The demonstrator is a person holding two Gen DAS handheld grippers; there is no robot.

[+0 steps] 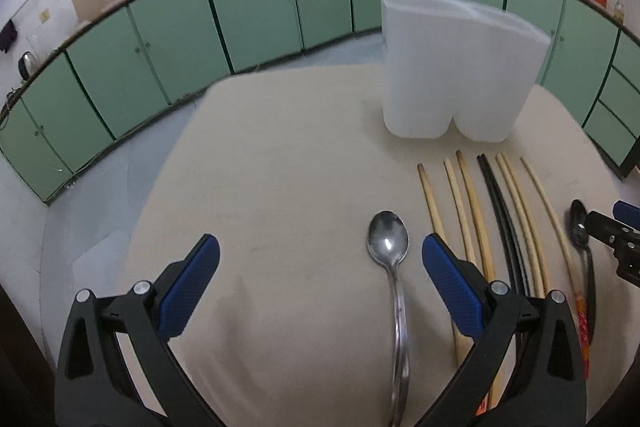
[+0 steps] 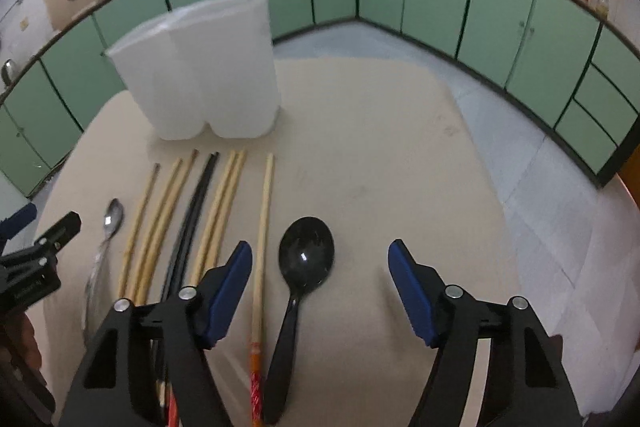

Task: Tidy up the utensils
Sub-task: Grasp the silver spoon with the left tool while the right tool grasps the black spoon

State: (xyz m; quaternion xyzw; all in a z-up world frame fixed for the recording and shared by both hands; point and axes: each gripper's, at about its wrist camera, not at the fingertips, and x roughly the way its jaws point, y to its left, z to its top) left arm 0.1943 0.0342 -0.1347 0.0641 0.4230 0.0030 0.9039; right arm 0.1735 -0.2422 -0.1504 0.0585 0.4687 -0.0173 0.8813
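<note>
Both claws tilted down over utensils on the tabletop.
Left claw spread apart, empty, steel spoon between its fingers, bowl at 12, handle toward 6. Right claw apart, empty, around black spoon, bowl at 12. Chopsticks between the spoons, long axes 12 to 6. Holder upright at 12.

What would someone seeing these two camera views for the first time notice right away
Probably the tall white two-compartment holder standing at the far side of the beige table, with a row of chopsticks laid side by side in front of it. A metal spoon lies between the fingers of the open left gripper, and a black spoon between those of the open right gripper.
</note>
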